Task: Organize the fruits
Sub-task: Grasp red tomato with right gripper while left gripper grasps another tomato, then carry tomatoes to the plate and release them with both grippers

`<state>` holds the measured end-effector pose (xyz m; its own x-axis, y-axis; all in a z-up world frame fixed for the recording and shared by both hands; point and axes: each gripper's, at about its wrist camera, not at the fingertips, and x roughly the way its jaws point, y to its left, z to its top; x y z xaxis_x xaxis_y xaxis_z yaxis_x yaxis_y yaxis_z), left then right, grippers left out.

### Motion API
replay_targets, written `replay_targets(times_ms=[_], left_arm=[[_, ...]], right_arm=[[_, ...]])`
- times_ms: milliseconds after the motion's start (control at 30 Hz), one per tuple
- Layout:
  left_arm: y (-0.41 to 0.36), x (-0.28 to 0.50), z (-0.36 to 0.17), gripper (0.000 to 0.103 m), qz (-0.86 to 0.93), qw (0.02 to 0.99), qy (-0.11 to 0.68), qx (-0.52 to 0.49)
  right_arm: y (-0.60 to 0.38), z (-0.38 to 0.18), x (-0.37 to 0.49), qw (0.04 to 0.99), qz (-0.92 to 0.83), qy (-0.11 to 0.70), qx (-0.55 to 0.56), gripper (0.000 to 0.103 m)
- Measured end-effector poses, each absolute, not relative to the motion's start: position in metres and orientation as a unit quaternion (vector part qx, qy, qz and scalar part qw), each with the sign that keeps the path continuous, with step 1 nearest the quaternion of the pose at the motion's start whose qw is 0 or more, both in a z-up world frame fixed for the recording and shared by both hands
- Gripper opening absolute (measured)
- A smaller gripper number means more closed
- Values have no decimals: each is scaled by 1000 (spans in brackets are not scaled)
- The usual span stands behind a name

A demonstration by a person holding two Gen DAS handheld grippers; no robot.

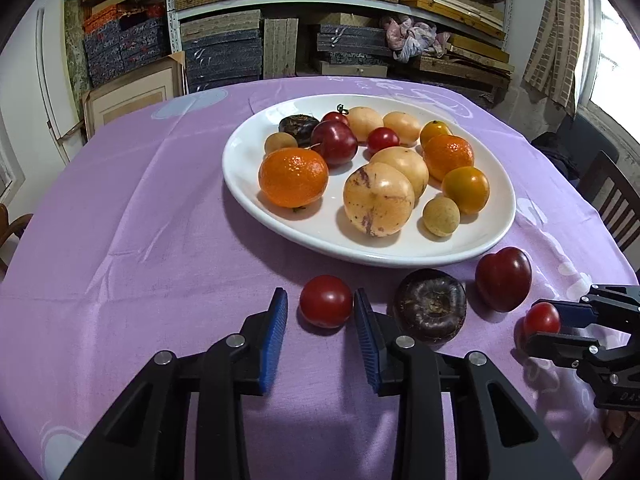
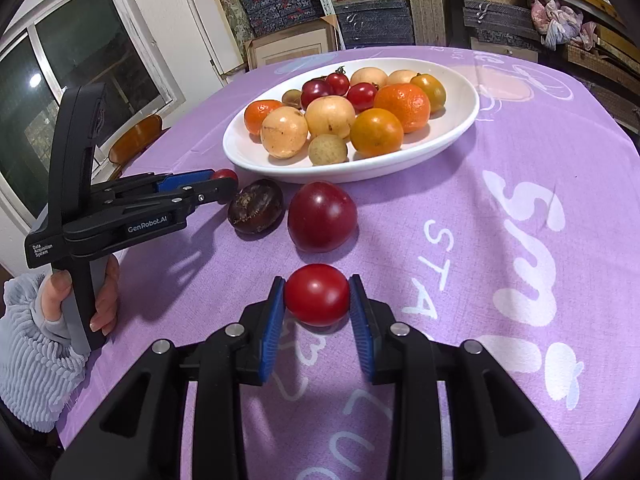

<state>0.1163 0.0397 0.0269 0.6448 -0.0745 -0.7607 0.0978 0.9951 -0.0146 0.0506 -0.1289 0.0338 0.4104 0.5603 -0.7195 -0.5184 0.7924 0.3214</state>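
On the purple cloth (image 1: 140, 220) a white plate (image 1: 248, 184) sits toward the far side, filled with oranges, pale yellow fruits, small tomatoes, a plum and a dark fruit; four more fruits lie in a row on the cloth just near of the plate; the left tomato (image 1: 326, 301) is the leftmost, then a dark fruit (image 1: 430, 306) beside it, then a plum (image 1: 503, 279) close to the plate's near rim, then the right tomato (image 2: 317, 295), nearest of all and a little right of the plum; the left gripper (image 1: 320, 300) points down at the cloth with the left tomato between its blue pads, set narrow; a strip of cloth shows between the tomato and the left pad, and the right pad is at or almost at its skin, so the tomato is framed, not clamped, and rests on the cloth; the right gripper (image 2: 317, 284) has both pads pressed against the sides of the right tomato, gripping it; whether that tomato is off the cloth I cannot tell, though its shadow lies right beneath it; a hand (image 2: 80, 300) in a grey ribbed sleeve (image 2: 36, 360) holds the left gripper's handle at the table's left edge; shelves of stacked boxes stand behind the table.
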Motion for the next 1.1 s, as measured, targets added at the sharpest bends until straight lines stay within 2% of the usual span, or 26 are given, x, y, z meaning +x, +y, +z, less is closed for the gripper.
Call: replay_targets(times_ms=[400,500,867,1100], left_arm=[[36,129,21,34,-51,902,429,13],[34,128,22,26,-55,904,424,17],[34,109,32,26,-64,917,395,14],[50,105,70,26,-76,926,367,-40]], right_arm=[[-129,34,50,839,322,438,25,31],[-129,34,51,839,321,438,24,31],[-129,34,50,840,321,437,25,31],[-149,58,45,854,320,405,62,31]])
